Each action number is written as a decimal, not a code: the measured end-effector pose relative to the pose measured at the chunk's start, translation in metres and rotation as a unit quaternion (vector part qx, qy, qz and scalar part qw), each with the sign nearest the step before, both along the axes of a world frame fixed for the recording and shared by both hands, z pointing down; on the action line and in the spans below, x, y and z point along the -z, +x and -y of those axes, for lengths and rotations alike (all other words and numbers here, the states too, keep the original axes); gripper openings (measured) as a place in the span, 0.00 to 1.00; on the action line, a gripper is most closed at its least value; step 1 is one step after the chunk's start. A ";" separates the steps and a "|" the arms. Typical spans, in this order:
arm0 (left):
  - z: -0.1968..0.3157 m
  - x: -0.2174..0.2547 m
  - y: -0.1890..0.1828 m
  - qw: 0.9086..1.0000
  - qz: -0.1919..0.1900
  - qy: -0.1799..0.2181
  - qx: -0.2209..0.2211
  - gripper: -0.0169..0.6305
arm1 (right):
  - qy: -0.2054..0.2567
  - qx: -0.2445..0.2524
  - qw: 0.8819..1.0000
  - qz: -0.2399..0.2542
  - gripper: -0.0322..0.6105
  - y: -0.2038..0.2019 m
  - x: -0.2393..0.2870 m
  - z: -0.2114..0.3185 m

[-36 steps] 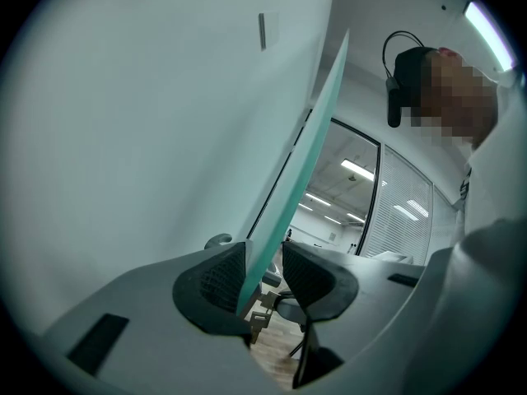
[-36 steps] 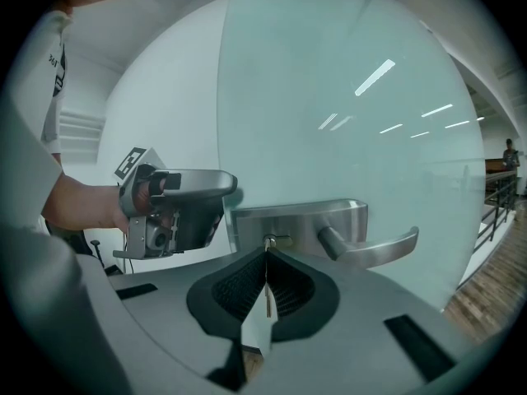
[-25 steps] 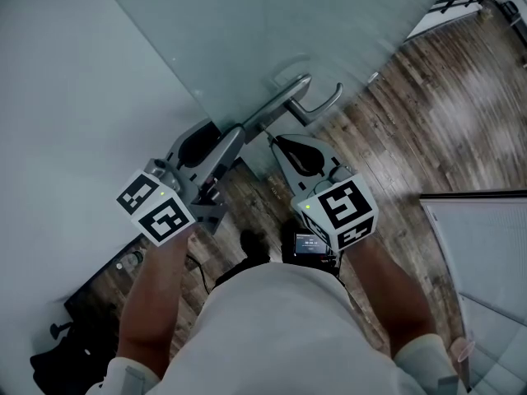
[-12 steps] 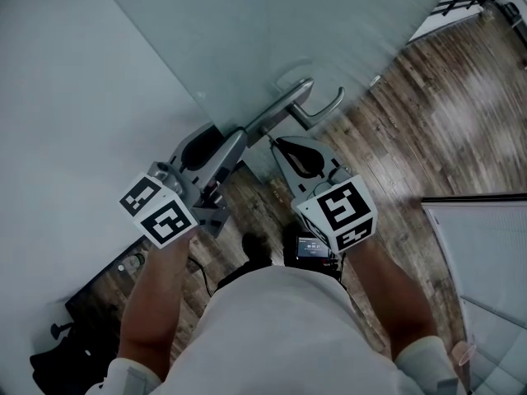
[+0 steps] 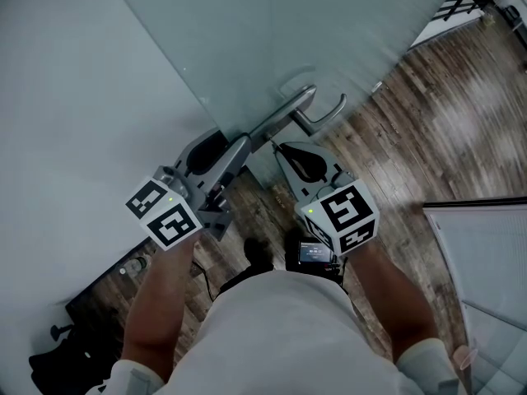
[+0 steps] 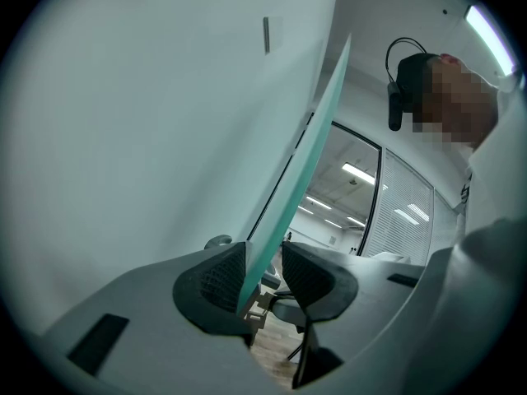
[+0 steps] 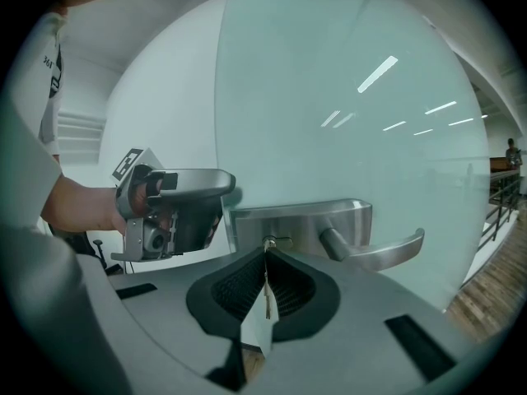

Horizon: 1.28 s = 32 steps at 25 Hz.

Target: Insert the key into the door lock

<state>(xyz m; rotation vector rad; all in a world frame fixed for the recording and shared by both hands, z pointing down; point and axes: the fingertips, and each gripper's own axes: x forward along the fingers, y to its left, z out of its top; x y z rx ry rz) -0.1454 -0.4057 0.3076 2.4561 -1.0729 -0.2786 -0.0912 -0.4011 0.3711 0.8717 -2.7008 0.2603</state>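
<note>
A glass door carries a brushed-metal lock plate [image 7: 300,225] with a lever handle [image 7: 379,253] [image 5: 325,112]. A small metal key [image 7: 266,290] stands upright in my right gripper [image 7: 266,282], which is shut on it. The key's tip is at the keyhole [image 7: 269,243] in the plate; how deep it sits is hidden. In the head view the right gripper [image 5: 277,148] points at the plate's [image 5: 280,120] lower end. My left gripper [image 6: 262,276] [image 5: 239,145] straddles the door's green glass edge [image 6: 300,167], jaws closed on it. The right gripper view also shows the left gripper [image 7: 177,208].
A pale wall [image 5: 74,97] stands left of the door. The floor [image 5: 428,130] is dark wood. A glass partition with blinds [image 5: 486,253] is at the lower right. Dark equipment [image 5: 78,327] lies on the floor at the lower left. The person's head is near the left gripper.
Both grippers and the door handle have drifted slightly right and down in the head view. Their hold on the door edge and the key looks the same.
</note>
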 end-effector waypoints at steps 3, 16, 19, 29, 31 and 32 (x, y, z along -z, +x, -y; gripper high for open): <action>0.000 0.000 0.000 1.000 0.004 0.000 -0.001 0.26 | 0.001 0.001 1.000 0.000 0.08 0.000 0.001 0.000; -0.001 0.002 -0.004 1.000 0.010 0.004 0.006 0.26 | 0.005 0.002 1.000 0.003 0.08 0.005 0.006 -0.001; -0.004 0.004 -0.006 1.000 0.011 0.005 0.009 0.26 | 0.004 -0.002 1.000 0.005 0.09 0.008 0.008 -0.003; -0.013 0.005 -0.010 1.000 0.009 0.014 0.015 0.26 | 0.014 -0.023 1.000 0.012 0.10 0.024 0.016 -0.003; -0.018 0.009 -0.010 1.000 0.008 0.015 0.017 0.26 | 0.015 -0.029 0.999 0.017 0.10 0.029 0.023 -0.006; -0.020 0.011 -0.011 1.000 0.008 0.017 0.019 0.26 | 0.016 -0.031 0.999 0.020 0.10 0.031 0.026 -0.007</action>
